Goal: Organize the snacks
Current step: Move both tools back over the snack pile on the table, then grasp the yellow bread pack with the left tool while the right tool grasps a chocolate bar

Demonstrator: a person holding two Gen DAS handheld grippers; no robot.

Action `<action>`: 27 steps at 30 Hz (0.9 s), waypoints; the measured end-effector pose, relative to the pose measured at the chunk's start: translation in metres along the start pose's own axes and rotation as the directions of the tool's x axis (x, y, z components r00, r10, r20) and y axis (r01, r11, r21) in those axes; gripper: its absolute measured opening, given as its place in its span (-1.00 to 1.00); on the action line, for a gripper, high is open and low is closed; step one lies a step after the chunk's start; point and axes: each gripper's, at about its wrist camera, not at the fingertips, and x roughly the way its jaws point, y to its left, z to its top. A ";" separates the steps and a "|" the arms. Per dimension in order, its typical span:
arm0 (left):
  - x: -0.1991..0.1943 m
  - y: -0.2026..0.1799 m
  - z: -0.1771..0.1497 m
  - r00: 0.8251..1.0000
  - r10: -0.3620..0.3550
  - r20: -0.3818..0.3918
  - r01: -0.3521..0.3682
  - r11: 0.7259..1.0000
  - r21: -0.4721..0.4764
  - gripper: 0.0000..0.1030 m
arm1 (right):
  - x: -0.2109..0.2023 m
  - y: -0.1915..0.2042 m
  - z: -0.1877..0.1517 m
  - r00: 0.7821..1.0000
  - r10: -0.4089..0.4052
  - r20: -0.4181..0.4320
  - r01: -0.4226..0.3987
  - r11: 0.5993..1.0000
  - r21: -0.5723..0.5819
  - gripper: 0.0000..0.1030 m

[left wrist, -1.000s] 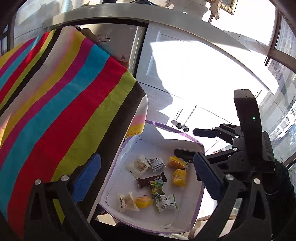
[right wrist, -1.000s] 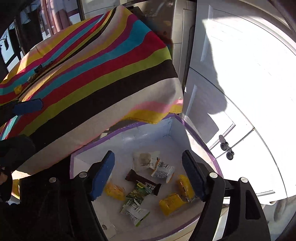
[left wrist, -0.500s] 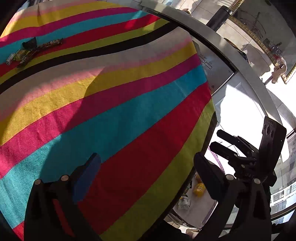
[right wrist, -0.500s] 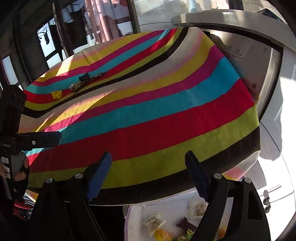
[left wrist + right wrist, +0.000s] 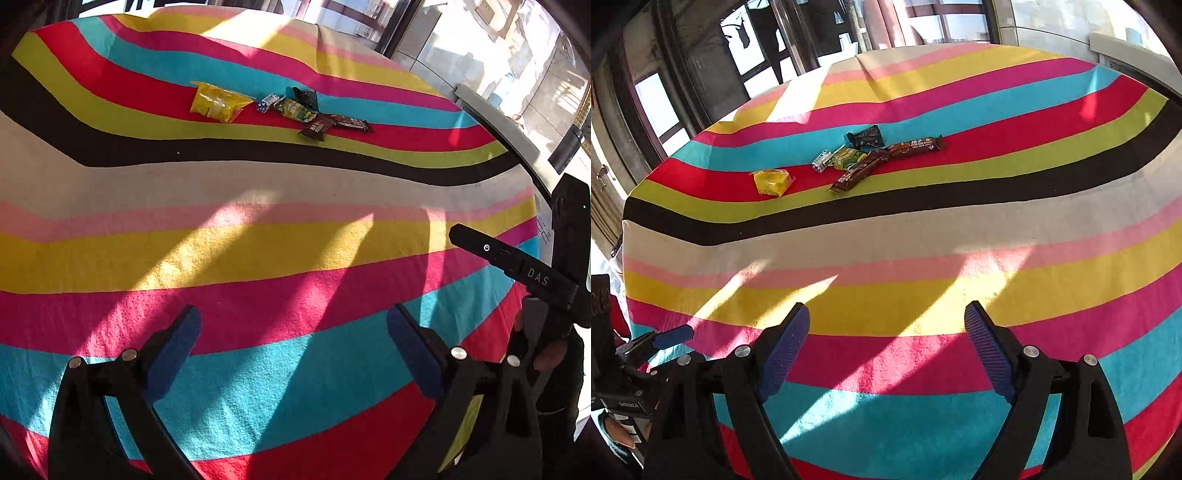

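Note:
Several snack packets lie together on the far red stripe of the striped tablecloth (image 5: 258,258): a yellow packet (image 5: 216,102), a green packet (image 5: 295,109), a small white packet (image 5: 267,102), a dark packet (image 5: 306,96) and brown bars (image 5: 338,124). In the right wrist view they show as the yellow packet (image 5: 771,181), green packet (image 5: 847,157) and brown bars (image 5: 882,158). My left gripper (image 5: 293,347) is open and empty over the near stripes. My right gripper (image 5: 886,339) is open and empty, also near the table's front.
The round table's striped cloth (image 5: 923,240) fills both views. The other gripper shows at the right edge of the left wrist view (image 5: 517,266) and at the left edge of the right wrist view (image 5: 646,343). Windows and dark frames (image 5: 757,55) stand behind.
Both grippers have swung up from the white box of snacks beside the table to face the tabletop. The box has left view and the far snack pile has come into view.

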 end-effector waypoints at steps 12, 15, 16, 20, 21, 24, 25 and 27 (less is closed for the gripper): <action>-0.014 0.080 0.006 0.985 0.155 0.079 -0.143 0.979 -0.146 0.95 | 0.139 0.044 0.109 0.995 -0.075 -0.068 0.081 0.994 0.080 0.68; -0.016 0.080 0.013 0.983 0.165 0.084 -0.152 0.978 -0.145 0.95 | 0.173 0.052 0.131 0.983 -0.160 -0.093 0.166 0.984 0.061 0.67; -0.015 0.080 0.017 0.982 0.173 0.080 -0.161 0.977 -0.140 0.95 | 0.178 0.055 0.135 0.975 -0.202 -0.092 0.206 0.978 0.038 0.65; -0.005 0.082 0.039 0.983 0.176 0.053 -0.166 0.974 -0.156 0.95 | 0.174 0.057 0.134 0.969 -0.232 -0.079 0.230 0.973 -0.031 -0.14; -0.001 0.083 0.046 0.985 0.166 0.046 -0.156 0.973 -0.169 0.95 | 0.168 0.056 0.129 0.971 -0.231 -0.064 0.228 0.972 -0.054 -0.33; 0.017 0.083 0.073 0.991 0.128 0.030 -0.120 0.974 -0.194 0.95 | 0.145 0.042 0.111 0.974 -0.222 -0.043 0.218 0.973 -0.070 -0.50; 0.026 0.081 0.084 0.993 0.118 0.023 -0.111 0.975 -0.193 0.95 | 0.136 0.037 0.104 0.976 -0.213 -0.034 0.210 0.975 -0.072 -0.51; 0.048 0.075 0.107 0.993 0.115 0.005 -0.112 0.976 -0.184 0.95 | 0.118 0.027 0.090 0.981 -0.194 -0.022 0.192 0.979 -0.069 -0.53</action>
